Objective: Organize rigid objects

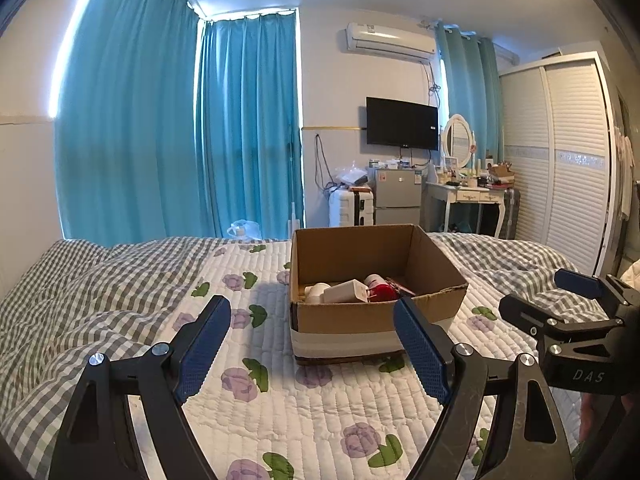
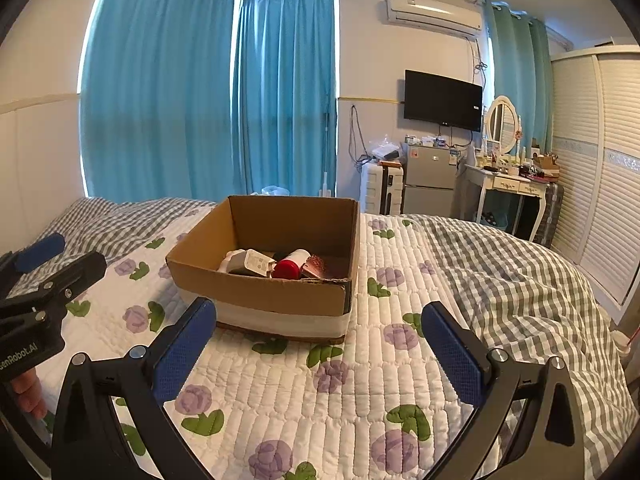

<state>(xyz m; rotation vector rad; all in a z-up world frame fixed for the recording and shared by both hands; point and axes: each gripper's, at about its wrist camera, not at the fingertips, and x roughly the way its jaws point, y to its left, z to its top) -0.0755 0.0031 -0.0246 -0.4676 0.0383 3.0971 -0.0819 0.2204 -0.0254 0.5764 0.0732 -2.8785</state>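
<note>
Quilted bed (image 1: 320, 408) bears a box (image 1: 352, 316), contents half-hidden; both hand-held grippers (image 1: 316, 340) (image 2: 320, 344) gape empty.

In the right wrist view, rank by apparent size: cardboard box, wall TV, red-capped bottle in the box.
1. cardboard box, largest by far
2. wall TV, though it is farther away
3. red-capped bottle, smallest

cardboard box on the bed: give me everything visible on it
The cardboard box is brown, open-topped and shallow, with flaps absent or folded away and a ragged front rim. A white band wraps its lower walls. It sits flat on the floral quilt, ahead of both open grippers, touched by neither. Inside lie a red-and-white bottle on its side, a white labelled block and other items too small to identify.
</note>
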